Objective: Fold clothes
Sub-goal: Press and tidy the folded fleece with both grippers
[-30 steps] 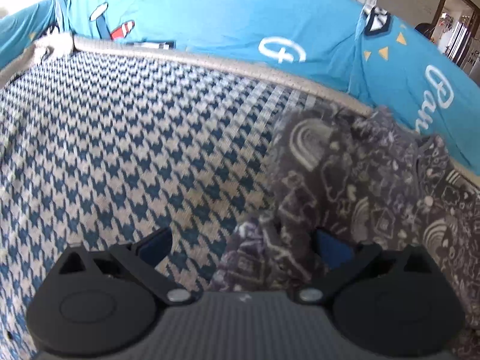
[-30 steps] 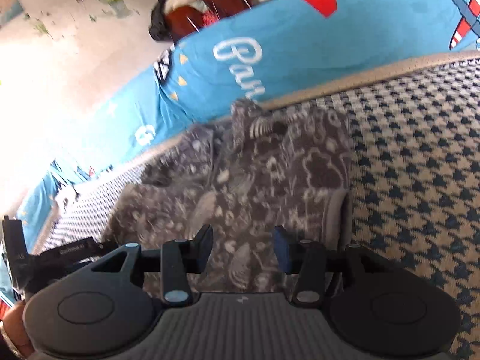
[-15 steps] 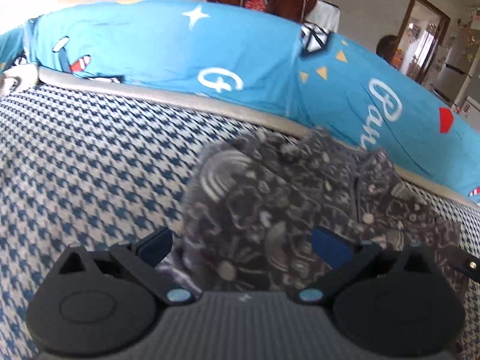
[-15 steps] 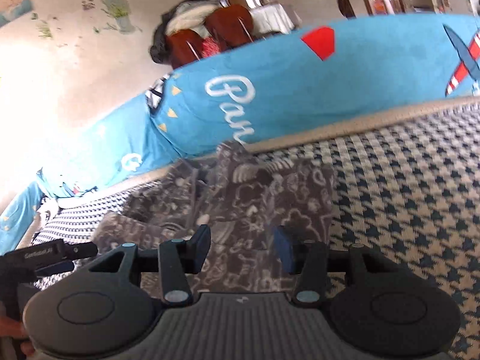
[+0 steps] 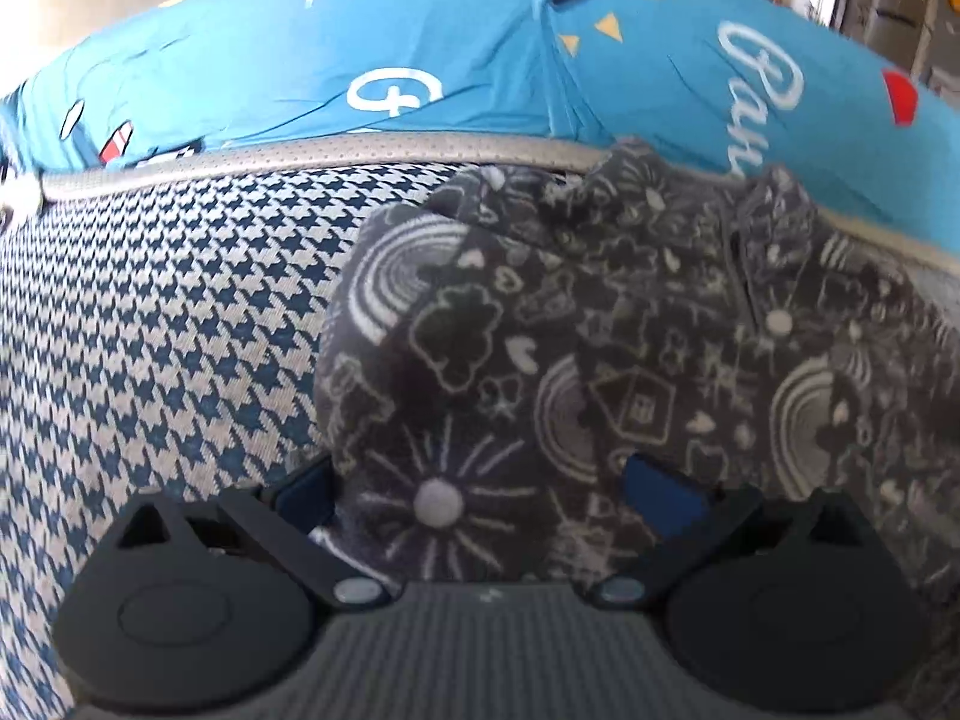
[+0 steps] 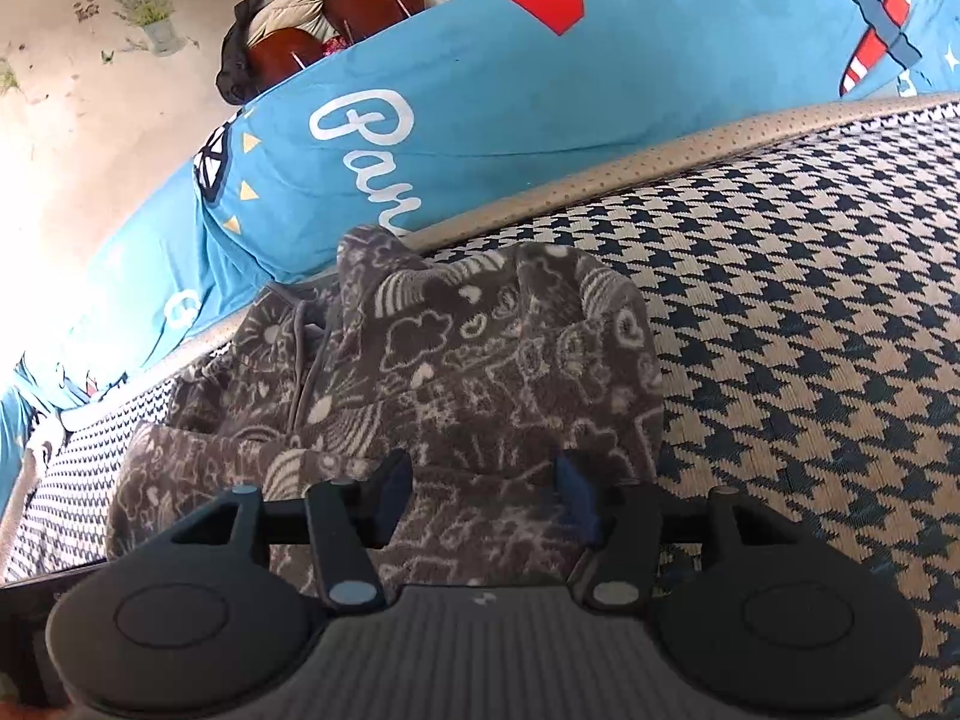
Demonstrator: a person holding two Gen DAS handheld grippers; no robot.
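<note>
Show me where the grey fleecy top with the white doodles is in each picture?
Left wrist view: the grey fleece top with white doodles fills the middle and right, on the houndstooth cover.
Right wrist view: it lies centre-left, bunched.
Shared landmark: the blue cushion's white cursive lettering just behind it.

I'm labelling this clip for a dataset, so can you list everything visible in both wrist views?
patterned garment: one, dark grey with white doodles, bunched on the houndstooth surface near its far edge.
houndstooth surface: one, navy and cream, under the garment.
blue cover: one, turquoise with white lettering, behind the surface.
brown chairs: two, far background, clothes draped over them.
left gripper: one, black, blue pads, open over the garment.
right gripper: one, black, jaws opening, garment between them.
</note>
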